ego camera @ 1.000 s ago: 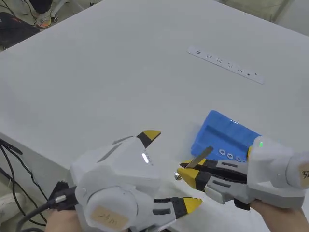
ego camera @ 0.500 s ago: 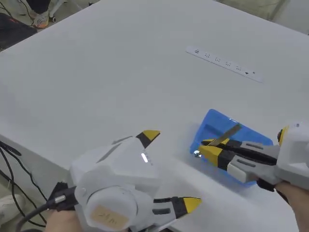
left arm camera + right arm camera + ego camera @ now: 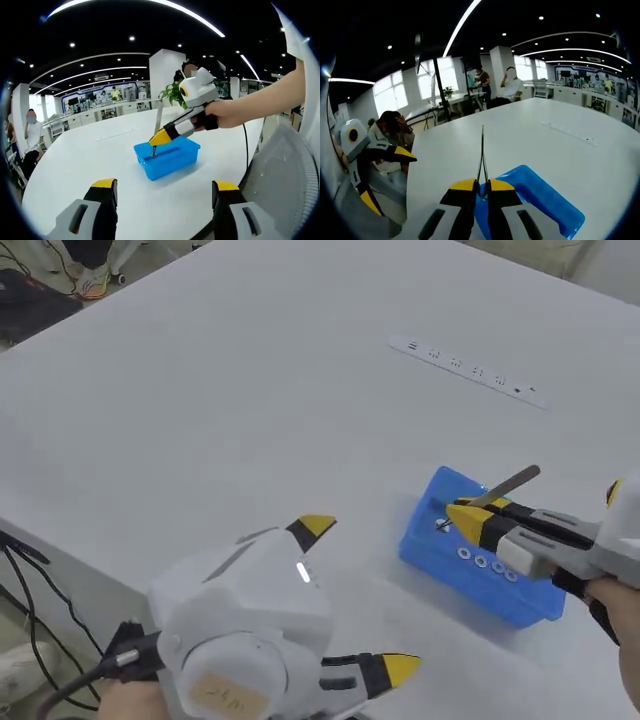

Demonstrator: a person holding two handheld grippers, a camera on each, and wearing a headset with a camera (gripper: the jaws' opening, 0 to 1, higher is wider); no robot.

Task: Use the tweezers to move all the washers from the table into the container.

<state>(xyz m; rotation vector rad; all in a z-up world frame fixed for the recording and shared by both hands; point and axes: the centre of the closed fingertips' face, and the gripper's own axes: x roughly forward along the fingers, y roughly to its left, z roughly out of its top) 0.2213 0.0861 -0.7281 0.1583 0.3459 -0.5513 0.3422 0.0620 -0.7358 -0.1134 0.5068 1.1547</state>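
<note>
Nearest to me, my left tool [image 3: 358, 597] hangs over the near edge of the worktop [image 3: 250, 390]. Its yellow-tipped jaws are spread wide with nothing between them. A black cable [image 3: 25, 575] trails down past the edge on the left. In the left gripper view a mesh chair [image 3: 285, 170] stands at the right side.

Further in and to the right, my right tool [image 3: 470, 515] has its jaws closed tight on the tweezers [image 3: 508, 483]. The grip sits low on the tweezers, and the rear end sticks up and away behind the jaws. The tips point down over the left end of the blue container [image 3: 470, 580]. In the left gripper view they reach about level with its rim. There is a small glint at the tips, but I cannot tell whether a washer is pinched there.

The washers [image 3: 481, 562] I can make out lie in a short row inside the container, along its near wall. They are just beside the right tool's jaws and a little to the right of the tweezers' tips. Nothing stands between the tweezers and the container.

Well beyond the container, a white power strip [image 3: 468, 373] lies flat on the worktop. In the right gripper view, people [image 3: 511, 82] sit at the far end of the room.
</note>
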